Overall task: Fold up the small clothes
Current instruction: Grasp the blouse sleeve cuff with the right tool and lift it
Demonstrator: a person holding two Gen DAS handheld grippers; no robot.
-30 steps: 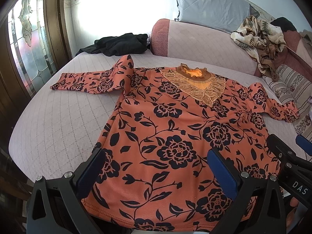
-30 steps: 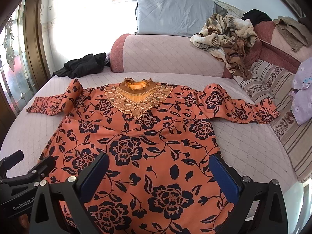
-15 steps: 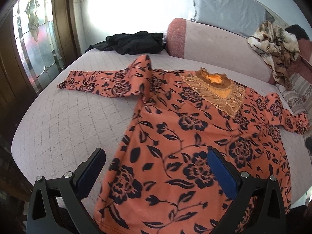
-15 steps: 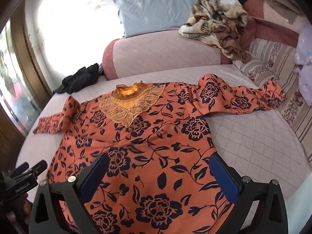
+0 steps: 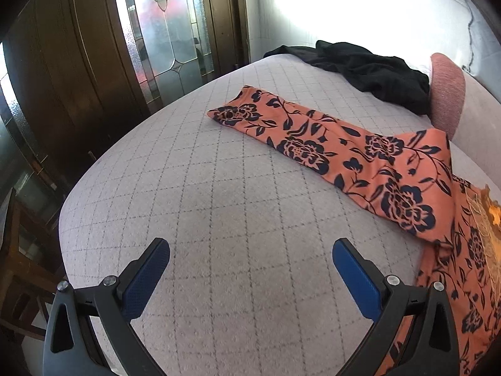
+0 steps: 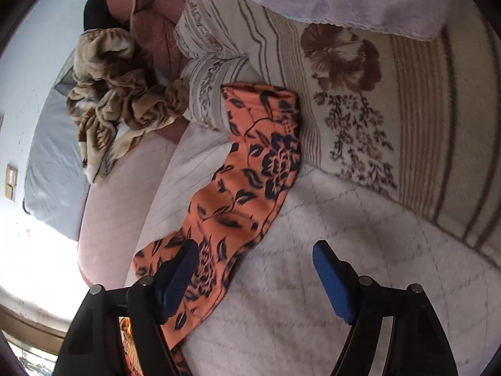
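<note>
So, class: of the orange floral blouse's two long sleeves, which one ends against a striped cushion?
The sleeve in the right wrist view: its cuff butts against the striped beige cushion. The other sleeve lies flat on the quilted bedcover.

Orange blouse with dark navy flowers on pale grey quilted cover; black garment beyond.

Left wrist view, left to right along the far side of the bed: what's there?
Dark wooden door frame → leaded glass panel → orange floral sleeve → black garment → pink bolster.
</note>
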